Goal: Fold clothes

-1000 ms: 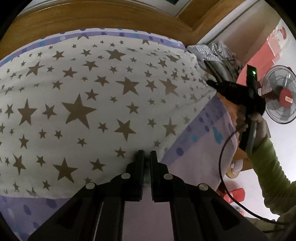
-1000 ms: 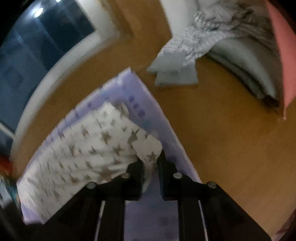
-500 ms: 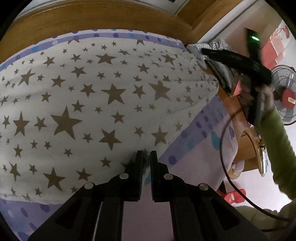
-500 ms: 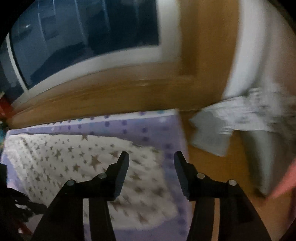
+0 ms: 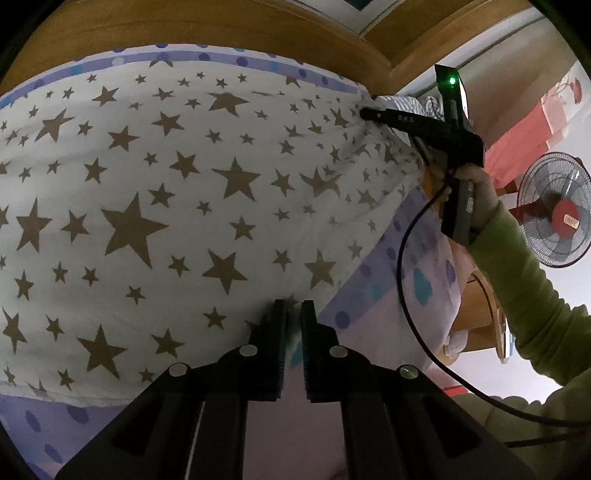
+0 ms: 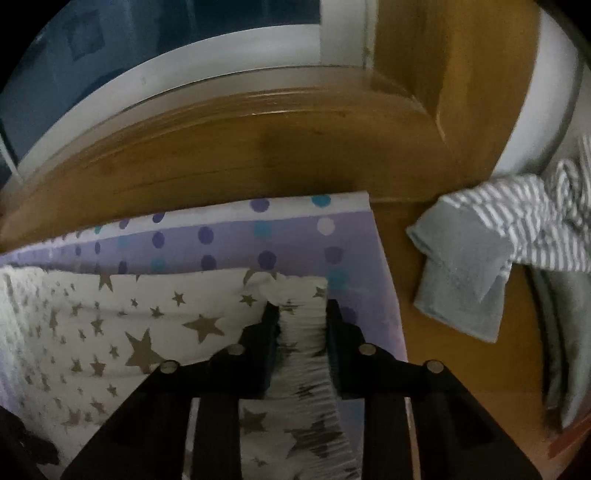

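A white garment with brown stars (image 5: pixel 184 203) lies spread on a purple dotted mat (image 5: pixel 406 280). My left gripper (image 5: pixel 291 310) is shut on the garment's near edge. In the left wrist view my right gripper (image 5: pixel 365 112) touches the garment's far right corner, held by a hand in a green sleeve (image 5: pixel 517 266); the cloth wrinkles toward its tip. In the right wrist view the right gripper (image 6: pixel 299 310) is closing, and the bunched, ribbed hem of the star garment (image 6: pixel 147 325) fills the gap between its pads.
A wooden frame (image 5: pixel 221 26) borders the mat's (image 6: pixel 229 236) far side. Right of the mat lie a grey towel (image 6: pixel 461 266) and a striped cloth (image 6: pixel 535 229) on wood. A fan (image 5: pixel 557 218) stands at the right. A black cable (image 5: pixel 402 280) hangs across the mat's right edge.
The right gripper let go of the garment corner, swung away open and rolled, then came back onto the far right hem with its jaws narrower. The left gripper kept its grip and place.
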`<state>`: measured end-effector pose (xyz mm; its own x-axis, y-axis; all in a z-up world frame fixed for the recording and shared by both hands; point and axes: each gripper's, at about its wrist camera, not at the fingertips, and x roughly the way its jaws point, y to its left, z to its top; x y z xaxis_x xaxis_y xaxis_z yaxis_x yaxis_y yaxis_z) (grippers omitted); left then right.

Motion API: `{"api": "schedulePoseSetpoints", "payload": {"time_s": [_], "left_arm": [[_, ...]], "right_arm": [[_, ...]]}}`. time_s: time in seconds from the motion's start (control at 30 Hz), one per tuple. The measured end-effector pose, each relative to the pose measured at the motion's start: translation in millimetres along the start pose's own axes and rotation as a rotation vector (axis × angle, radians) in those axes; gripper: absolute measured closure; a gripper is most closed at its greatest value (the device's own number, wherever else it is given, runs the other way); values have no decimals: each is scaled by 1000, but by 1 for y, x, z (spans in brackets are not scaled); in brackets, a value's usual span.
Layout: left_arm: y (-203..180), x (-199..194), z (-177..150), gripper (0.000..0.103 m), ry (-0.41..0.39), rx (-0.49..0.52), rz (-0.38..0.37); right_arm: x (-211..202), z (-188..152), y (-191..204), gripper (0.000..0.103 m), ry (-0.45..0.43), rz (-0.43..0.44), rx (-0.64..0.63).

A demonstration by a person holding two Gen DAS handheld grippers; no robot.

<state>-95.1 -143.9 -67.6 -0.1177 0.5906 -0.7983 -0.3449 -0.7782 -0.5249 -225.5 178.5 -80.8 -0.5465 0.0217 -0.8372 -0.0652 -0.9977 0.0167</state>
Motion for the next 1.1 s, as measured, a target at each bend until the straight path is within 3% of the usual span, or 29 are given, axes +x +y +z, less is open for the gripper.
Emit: {"api": "schedulePoseSetpoints", "payload": {"time_s": [0.03, 0.07, 0.23, 0.33, 0.4, 0.5, 0.6, 0.73, 0.87, 1.03, 1.1], "left_arm": [[-1, 0, 0, 96, 0, 3, 3], [-1, 1, 0, 96, 0, 2, 4], [-3, 2, 1, 96, 0, 1, 14], [-12, -1, 6, 96, -9, 36, 57], [-26, -1, 15, 96, -13, 105, 74], [-48, 6, 39, 96, -29, 182, 59], [-59, 21, 64, 96, -50, 217, 54], [-51, 43, 84, 96, -38, 195, 73], [-36, 54, 83, 93, -25, 141, 49], [-33, 44, 78, 92, -29, 87, 29], [-39, 34, 68, 90, -42, 94, 15]], "right_arm": [[-2, -1, -2, 63, 2, 1, 1], [-5, -1, -5, 59, 4, 7, 6], [-62, -1, -26, 48, -96, 44, 39], [-96, -10, -21, 48, -158, 35, 3], [-104, -19, -3, 49, -151, 60, -72], [-100, -38, 23, 49, -136, 56, -184], [-79, -62, 40, 49, -72, 129, -206], [-56, -85, 25, 51, -11, 105, -170], [-62, -103, -9, 60, -31, 151, -94], [-71, -101, -2, 61, -29, 105, -62], [-87, -98, 7, 59, -78, 108, -51]]}}
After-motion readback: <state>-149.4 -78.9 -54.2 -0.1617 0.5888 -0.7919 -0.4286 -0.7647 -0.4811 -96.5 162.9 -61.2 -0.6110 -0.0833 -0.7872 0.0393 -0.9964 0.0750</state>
